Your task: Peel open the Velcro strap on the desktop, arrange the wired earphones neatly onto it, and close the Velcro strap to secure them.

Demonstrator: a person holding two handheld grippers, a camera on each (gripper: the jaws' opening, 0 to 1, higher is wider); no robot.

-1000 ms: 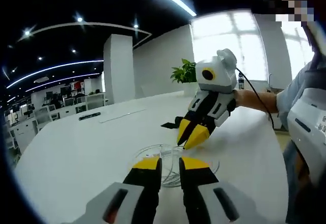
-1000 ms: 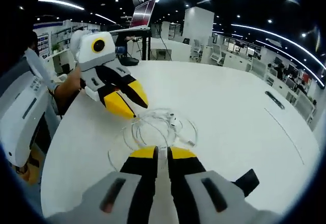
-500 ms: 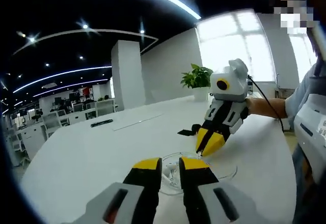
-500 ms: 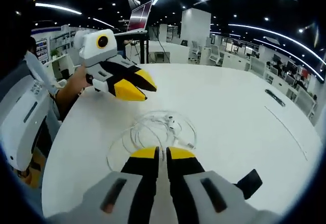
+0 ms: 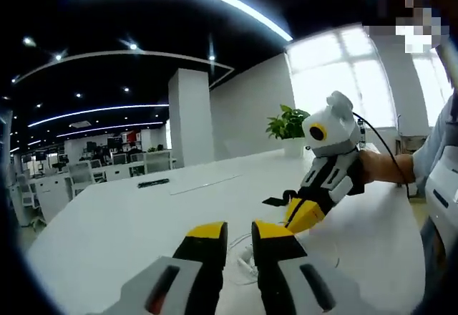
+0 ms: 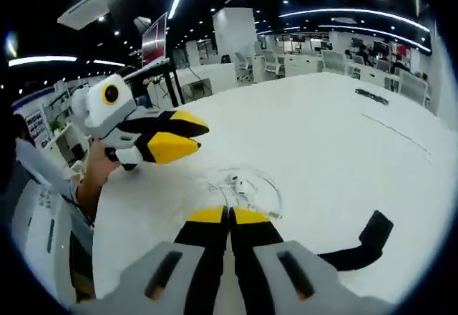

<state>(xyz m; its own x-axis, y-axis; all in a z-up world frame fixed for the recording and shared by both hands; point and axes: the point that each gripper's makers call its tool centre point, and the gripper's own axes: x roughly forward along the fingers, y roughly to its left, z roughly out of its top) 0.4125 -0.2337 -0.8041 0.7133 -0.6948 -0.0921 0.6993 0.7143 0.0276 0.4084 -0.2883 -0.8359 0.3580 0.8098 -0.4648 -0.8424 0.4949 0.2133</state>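
Observation:
The white wired earphones lie in a loose coil on the white table, just beyond my right gripper. Its jaws are pressed together, and the black Velcro strap sticks out sideways from under them, off the table. In the left gripper view the same gripper hangs over the coil with the strap at its tip. My left gripper has a narrow gap between its jaws with nothing in it. In the right gripper view it hovers left of the coil, above the table.
A dark bar and a thin line lie far off on the table. A potted plant stands at its far end by a white pillar. The person's forearm comes in from the right.
My left gripper has risen from the edge of the coil and now hovers above the table. The right gripper has lifted a little, the strap staying with it. The earphones have stayed put.

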